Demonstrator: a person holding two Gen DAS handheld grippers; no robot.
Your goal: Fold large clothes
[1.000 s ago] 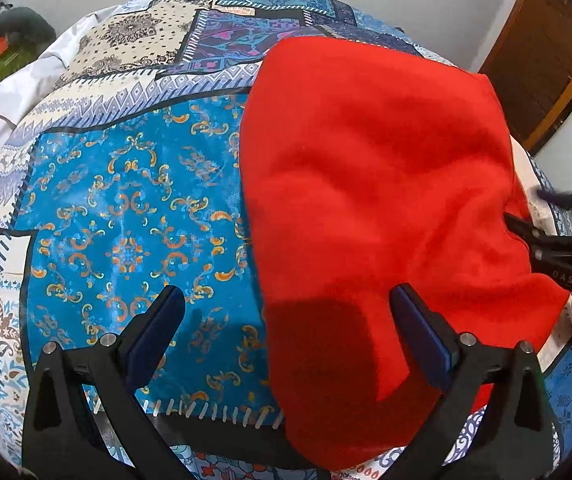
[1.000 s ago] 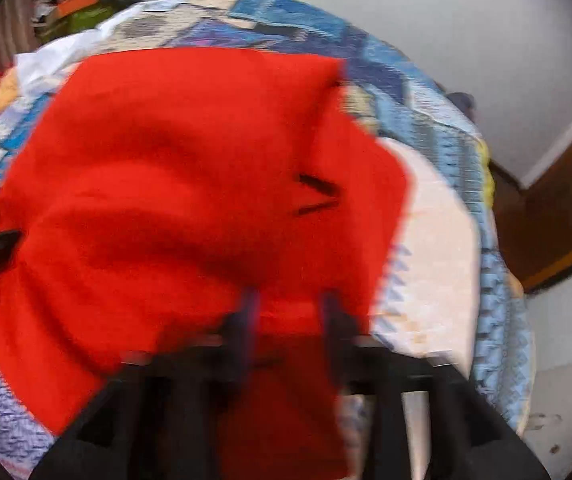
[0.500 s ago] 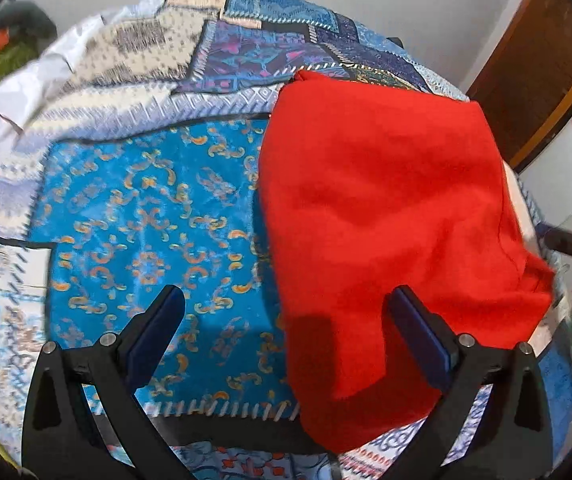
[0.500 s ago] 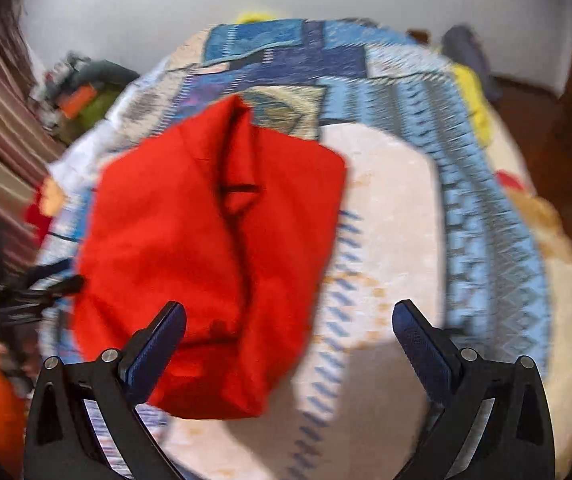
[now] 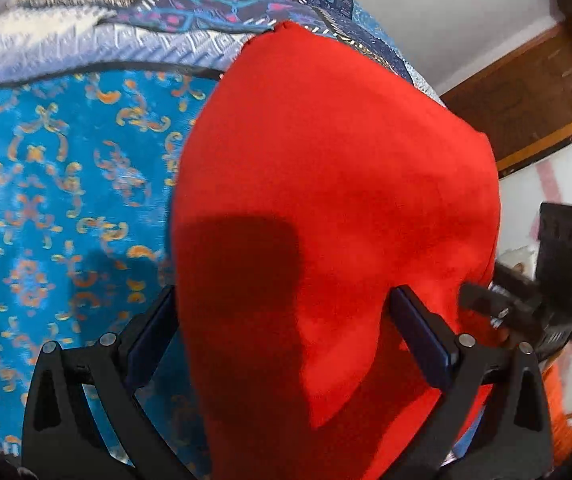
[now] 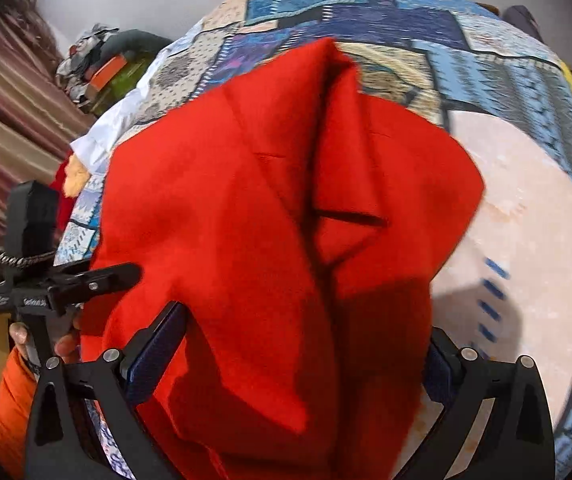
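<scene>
Red garment (image 5: 325, 200) on patterned bedspread (image 5: 46, 180), near edge lying between both grippers' spread, released jaws

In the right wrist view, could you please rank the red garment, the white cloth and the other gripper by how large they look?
1. red garment, by far.
2. left gripper, though its nearness to the camera inflates it.
3. white cloth, only partly visible.

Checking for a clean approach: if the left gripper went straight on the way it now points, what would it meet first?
Most likely the red garment. The left gripper is open, its fingers either side of the cloth's near end, so it seems already at the fabric, though depth is unclear. The patterned bedspread lies beneath.
</scene>
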